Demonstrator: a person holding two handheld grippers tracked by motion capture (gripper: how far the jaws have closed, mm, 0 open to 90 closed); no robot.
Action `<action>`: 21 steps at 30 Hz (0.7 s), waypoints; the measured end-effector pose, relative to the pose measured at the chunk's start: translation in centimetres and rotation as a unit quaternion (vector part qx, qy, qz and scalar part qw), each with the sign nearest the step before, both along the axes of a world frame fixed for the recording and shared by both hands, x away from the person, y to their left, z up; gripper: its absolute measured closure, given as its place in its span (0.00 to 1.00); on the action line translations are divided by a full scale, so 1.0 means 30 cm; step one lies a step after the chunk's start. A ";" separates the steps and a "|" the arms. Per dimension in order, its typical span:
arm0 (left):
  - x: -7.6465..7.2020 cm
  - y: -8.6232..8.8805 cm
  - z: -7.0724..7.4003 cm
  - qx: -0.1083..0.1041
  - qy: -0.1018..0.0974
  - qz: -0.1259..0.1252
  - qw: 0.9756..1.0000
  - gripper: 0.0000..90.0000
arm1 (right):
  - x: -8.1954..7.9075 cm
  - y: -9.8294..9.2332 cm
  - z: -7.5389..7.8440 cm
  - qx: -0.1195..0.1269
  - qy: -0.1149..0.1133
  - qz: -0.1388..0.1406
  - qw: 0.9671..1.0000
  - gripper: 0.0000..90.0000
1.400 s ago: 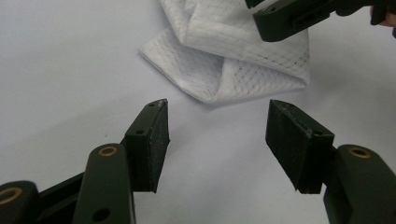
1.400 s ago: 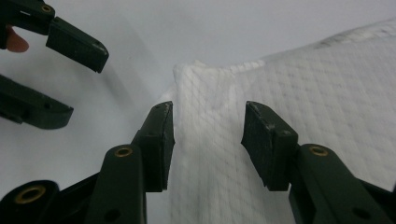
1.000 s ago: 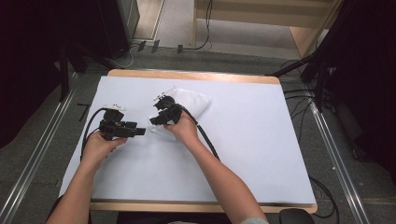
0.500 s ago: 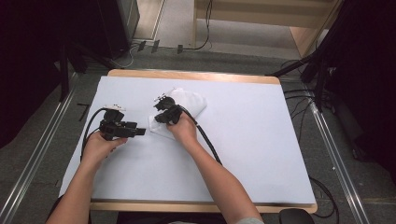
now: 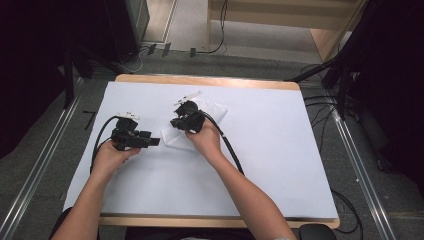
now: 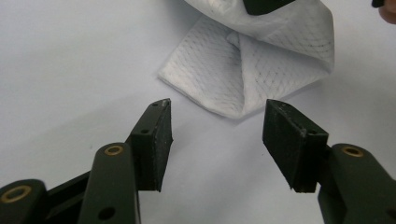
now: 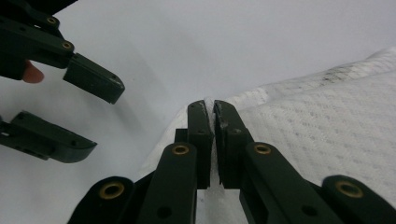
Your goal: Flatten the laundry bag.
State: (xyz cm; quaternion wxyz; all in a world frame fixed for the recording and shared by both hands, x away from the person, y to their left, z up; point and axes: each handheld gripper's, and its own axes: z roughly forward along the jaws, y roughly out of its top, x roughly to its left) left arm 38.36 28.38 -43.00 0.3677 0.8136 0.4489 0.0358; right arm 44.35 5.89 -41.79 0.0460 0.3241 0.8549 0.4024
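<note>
A white quilted cloth (image 5: 214, 110) lies on the white table cover, left of the middle. My right gripper (image 5: 176, 125) is shut on the cloth's near left edge, and a thin strip of fabric shows between its pads (image 7: 210, 105). The cloth (image 7: 327, 121) spreads away to the right of those jaws. My left gripper (image 5: 156, 142) is open just left of the cloth and points at it. Its jaws (image 6: 217, 112) have just been closing a little with nothing between them. The cloth's folded corner (image 6: 243, 70) rests a short way in front of them.
A white sheet (image 5: 280, 150) covers the wooden table (image 5: 200, 80). Black cables (image 5: 232, 150) trail from both grippers back along the forearms. Dark racks and metal rails stand on the floor at both sides of the table.
My right gripper has shut on the cloth's edge and risen slightly, pulling that edge up into a fold. The left hand has stayed in place.
</note>
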 end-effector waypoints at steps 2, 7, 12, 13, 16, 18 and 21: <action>0.002 -0.008 -0.001 0.002 -0.002 -0.002 1.000 0.50 | -0.002 -0.009 0.003 0.003 0.000 -0.002 1.000 0.97; 0.012 -0.071 -0.007 0.002 -0.013 -0.016 1.000 0.58 | -0.020 -0.037 0.024 0.013 -0.009 -0.007 1.000 0.97; 0.018 -0.112 -0.019 0.006 -0.006 -0.029 1.000 0.62 | -0.027 -0.053 0.024 0.017 -0.010 -0.011 1.000 0.97; 0.020 -0.126 -0.025 -0.003 -0.001 -0.030 1.000 0.63 | -0.027 -0.054 0.021 0.018 -0.010 -0.012 1.000 0.97; 0.021 -0.143 -0.035 -0.004 0.004 -0.035 0.999 0.65 | -0.029 -0.058 0.013 0.016 -0.010 -0.013 1.000 0.97; 0.022 -0.156 -0.044 0.001 0.009 -0.042 0.999 0.68 | -0.031 -0.059 0.009 0.015 -0.008 -0.013 1.000 0.97; 0.024 -0.167 -0.059 0.003 0.020 -0.048 0.999 0.72 | -0.035 -0.062 0.008 0.010 -0.008 -0.015 1.000 0.97</action>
